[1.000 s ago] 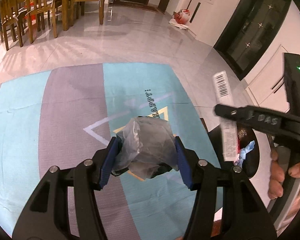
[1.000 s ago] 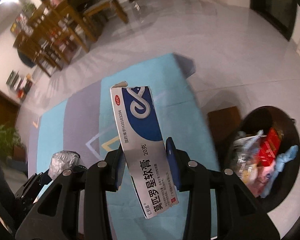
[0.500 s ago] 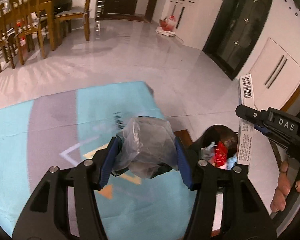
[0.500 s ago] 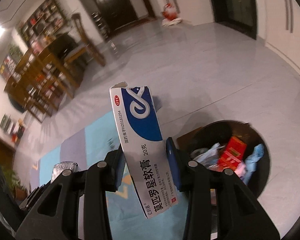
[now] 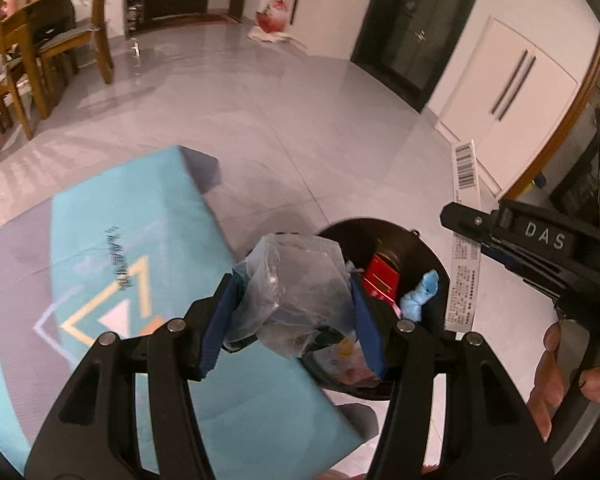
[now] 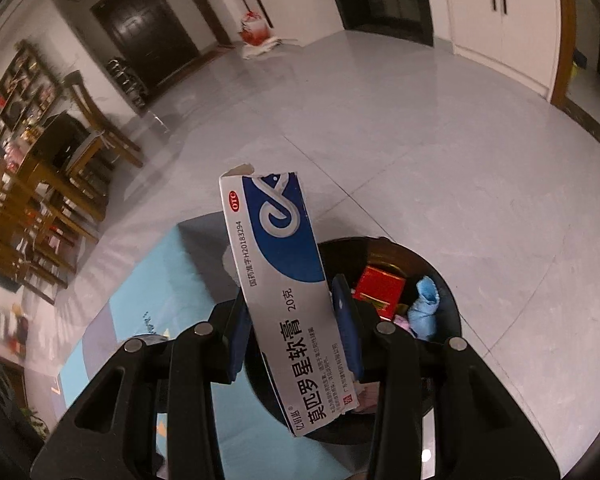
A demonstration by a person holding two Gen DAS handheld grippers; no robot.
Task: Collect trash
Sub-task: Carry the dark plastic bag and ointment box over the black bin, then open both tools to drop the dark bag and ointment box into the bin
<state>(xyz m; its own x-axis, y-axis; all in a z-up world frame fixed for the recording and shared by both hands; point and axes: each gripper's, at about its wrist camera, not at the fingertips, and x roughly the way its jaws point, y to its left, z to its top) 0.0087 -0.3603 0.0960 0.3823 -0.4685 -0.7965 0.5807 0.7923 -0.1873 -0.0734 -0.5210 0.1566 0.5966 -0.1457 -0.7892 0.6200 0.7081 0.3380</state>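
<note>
My left gripper (image 5: 292, 312) is shut on a crumpled clear plastic bag (image 5: 296, 292) and holds it over the near rim of a round black trash bin (image 5: 384, 232). My right gripper (image 6: 294, 328) is shut on a long white and blue medicine box (image 6: 280, 280), held upright over the same bin (image 6: 448, 300). The box also shows edge-on in the left wrist view (image 5: 466, 240), above the bin's right rim. The bin holds a red box (image 6: 380, 288), a blue cloth (image 6: 424, 304) and other scraps.
A teal and grey play mat (image 5: 100, 280) lies on the pale tiled floor left of the bin. Wooden dining chairs and a table (image 5: 16, 68) stand far left. White cabinet doors (image 5: 512, 88) and a dark door line the right wall. A red bag (image 5: 274, 20) sits far back.
Both grippers have moved right, from above the mat to above the bin, with the bag and the box still held. The bin is now directly beneath both.
</note>
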